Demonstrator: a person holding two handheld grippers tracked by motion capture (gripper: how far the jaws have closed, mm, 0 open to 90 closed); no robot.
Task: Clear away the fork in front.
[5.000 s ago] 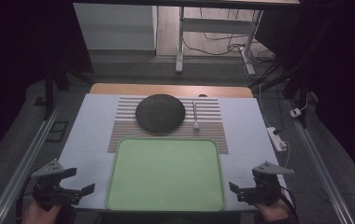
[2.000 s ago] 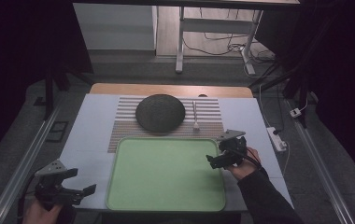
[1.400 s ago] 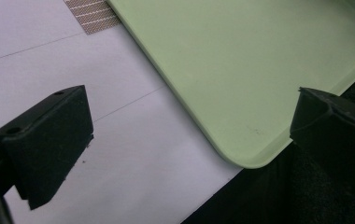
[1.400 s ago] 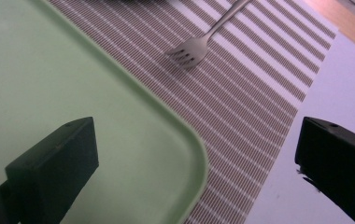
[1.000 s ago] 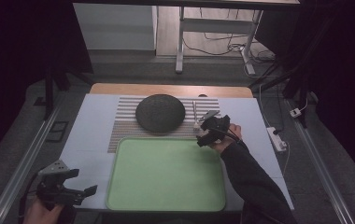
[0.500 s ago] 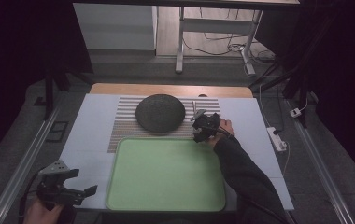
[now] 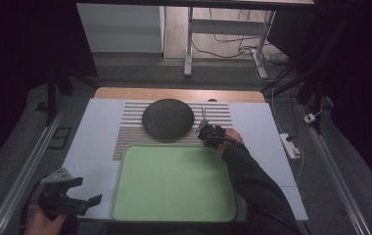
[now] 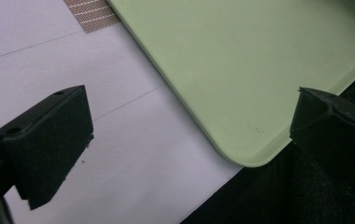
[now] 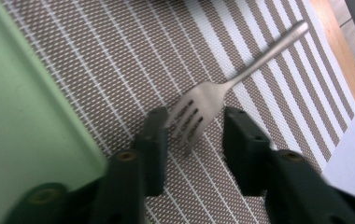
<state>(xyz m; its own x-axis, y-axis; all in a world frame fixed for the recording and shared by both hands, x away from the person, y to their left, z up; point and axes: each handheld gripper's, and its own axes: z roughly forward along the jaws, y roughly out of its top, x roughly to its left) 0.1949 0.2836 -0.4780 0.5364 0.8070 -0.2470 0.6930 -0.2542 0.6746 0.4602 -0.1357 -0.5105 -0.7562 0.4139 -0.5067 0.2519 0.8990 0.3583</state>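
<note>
My right gripper (image 9: 192, 135) is down on the striped placemat (image 9: 119, 60), jaws apart either side of the fork (image 9: 203, 105) tines, not yet pinching. Green tray (image 7: 174, 181) lies bare. Left gripper (image 7: 71, 198) idles spread by the tray's near corner. Nothing lifted yet, I judge.

Dim room, dark edges, table evenly lit, near tongs softly blurred
</note>
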